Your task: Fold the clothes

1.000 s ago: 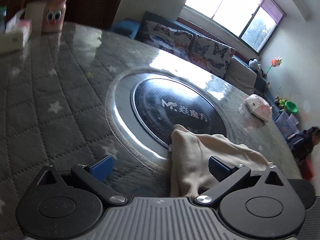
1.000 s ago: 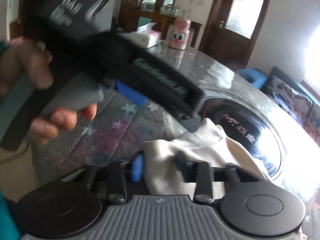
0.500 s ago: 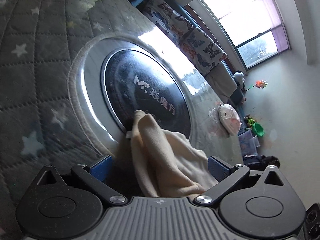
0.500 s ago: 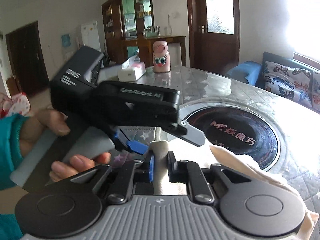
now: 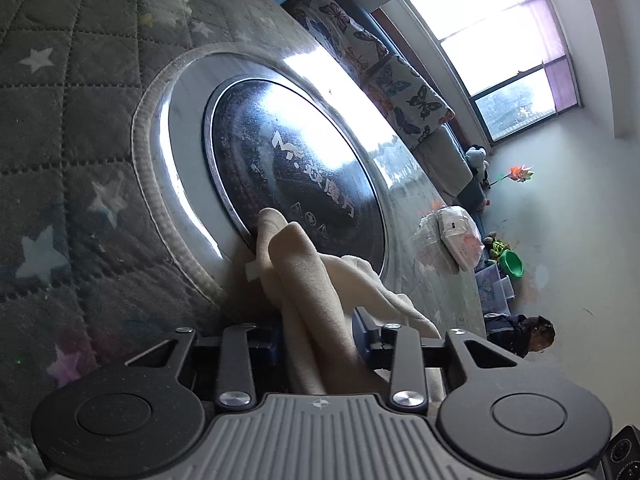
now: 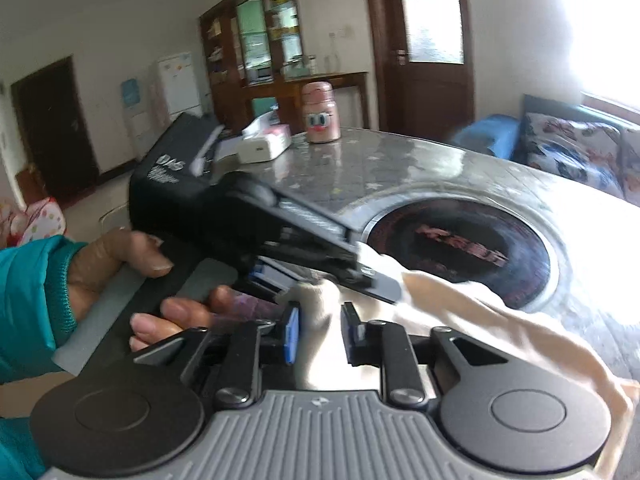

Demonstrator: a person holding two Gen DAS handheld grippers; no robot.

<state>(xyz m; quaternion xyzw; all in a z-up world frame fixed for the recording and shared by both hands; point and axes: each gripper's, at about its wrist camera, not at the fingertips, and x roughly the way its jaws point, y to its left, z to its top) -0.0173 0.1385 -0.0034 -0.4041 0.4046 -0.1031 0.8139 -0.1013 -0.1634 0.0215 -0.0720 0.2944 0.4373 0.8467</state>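
Quilted star-print cover wraps a round table with a dark glass disc at its centre. Left gripper has just been closing, and its 2 pads now pinch a bunched fold of cream cloth. Right gripper has just been opening, cloth between its parted pads.

Cream garment, grey star-patterned quilted tablecloth, butterfly-print cushions, teal sleeve.

Soft matt cream cloth lies on a glossy quilted table cover.
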